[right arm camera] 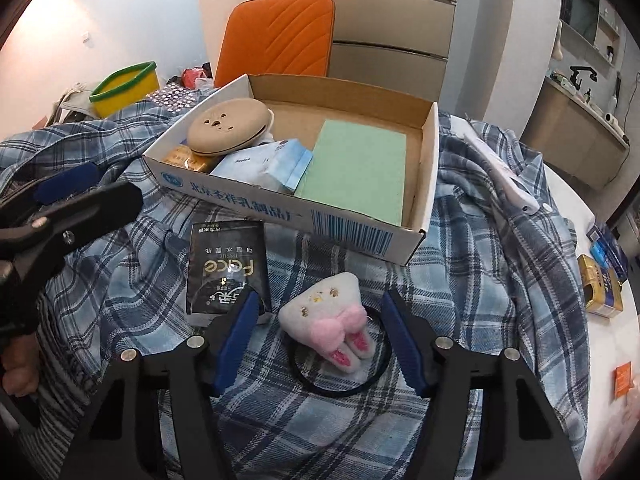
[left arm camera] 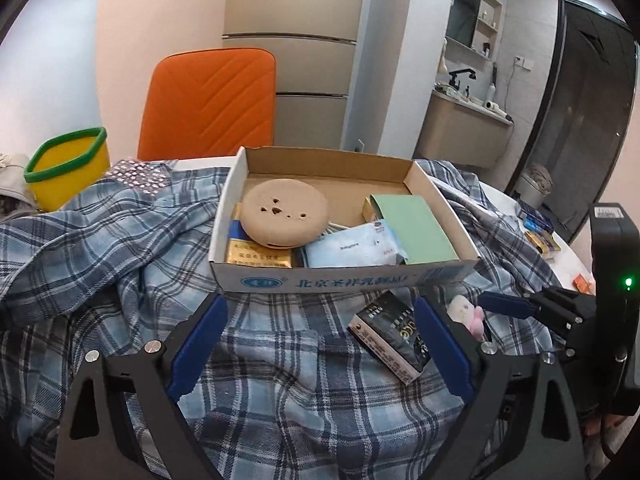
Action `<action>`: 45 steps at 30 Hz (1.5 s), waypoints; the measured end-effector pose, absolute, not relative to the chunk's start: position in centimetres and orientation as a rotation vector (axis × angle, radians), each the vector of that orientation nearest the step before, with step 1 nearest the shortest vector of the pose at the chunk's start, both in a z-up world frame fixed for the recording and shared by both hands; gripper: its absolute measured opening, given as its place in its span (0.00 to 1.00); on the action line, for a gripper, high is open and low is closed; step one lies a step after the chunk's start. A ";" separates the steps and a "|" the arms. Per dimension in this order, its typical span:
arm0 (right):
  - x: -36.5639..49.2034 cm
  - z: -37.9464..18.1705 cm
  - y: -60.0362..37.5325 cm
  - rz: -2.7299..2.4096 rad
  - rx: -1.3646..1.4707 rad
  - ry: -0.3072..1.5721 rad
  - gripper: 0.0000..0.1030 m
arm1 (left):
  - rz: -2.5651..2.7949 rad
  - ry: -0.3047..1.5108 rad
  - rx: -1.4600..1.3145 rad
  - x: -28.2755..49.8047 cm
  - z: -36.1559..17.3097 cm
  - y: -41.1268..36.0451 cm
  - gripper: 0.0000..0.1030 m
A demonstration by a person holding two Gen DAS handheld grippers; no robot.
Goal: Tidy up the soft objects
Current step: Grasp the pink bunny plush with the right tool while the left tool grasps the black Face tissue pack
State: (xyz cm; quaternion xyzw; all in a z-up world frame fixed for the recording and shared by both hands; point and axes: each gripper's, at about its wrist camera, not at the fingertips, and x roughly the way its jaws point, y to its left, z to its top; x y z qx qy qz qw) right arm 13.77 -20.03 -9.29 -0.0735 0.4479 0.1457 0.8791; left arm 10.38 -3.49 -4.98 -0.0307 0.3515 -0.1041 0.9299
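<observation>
A white and pink plush toy [right arm camera: 330, 322] on a black ring lies on the blue plaid shirt [right arm camera: 480, 280], between the fingers of my open right gripper [right arm camera: 322, 314]. A black tissue pack [right arm camera: 226, 264] lies just left of it. Behind them stands a cardboard box [right arm camera: 428, 184] holding a tan round cushion [right arm camera: 228, 126], a light blue wipes pack [right arm camera: 276, 164] and a green pad [right arm camera: 356, 164]. My left gripper [left arm camera: 320, 312] is open and empty over the shirt [left arm camera: 100, 240], in front of the box [left arm camera: 344, 278]. The tissue pack [left arm camera: 392, 334] lies by its right finger, and the plush toy [left arm camera: 466, 312] just beyond.
A yellow tub with a green rim [right arm camera: 124, 86] stands at the back left, next to an orange chair [right arm camera: 280, 36]. Small boxes [right arm camera: 602, 288] lie on the table at the right edge. A white wand-like object [right arm camera: 500, 172] lies on the shirt right of the box.
</observation>
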 end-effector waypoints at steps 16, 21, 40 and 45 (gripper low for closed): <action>14.1 -9.4 -20.5 0.278 -0.128 0.954 0.42 | -0.343 0.816 0.004 11.0 -6.0 -5.5 0.76; 13.9 -9.1 -21.0 0.262 -0.118 0.937 0.40 | -0.362 0.824 0.002 11.1 -6.0 -5.5 0.70; 11.9 -5.5 -24.7 0.209 0.003 0.784 0.36 | -0.533 0.881 0.365 13.7 -7.0 -10.3 0.81; 11.9 -5.5 -24.6 0.208 0.004 0.778 0.36 | -0.602 0.956 0.297 15.2 -8.1 -10.0 0.81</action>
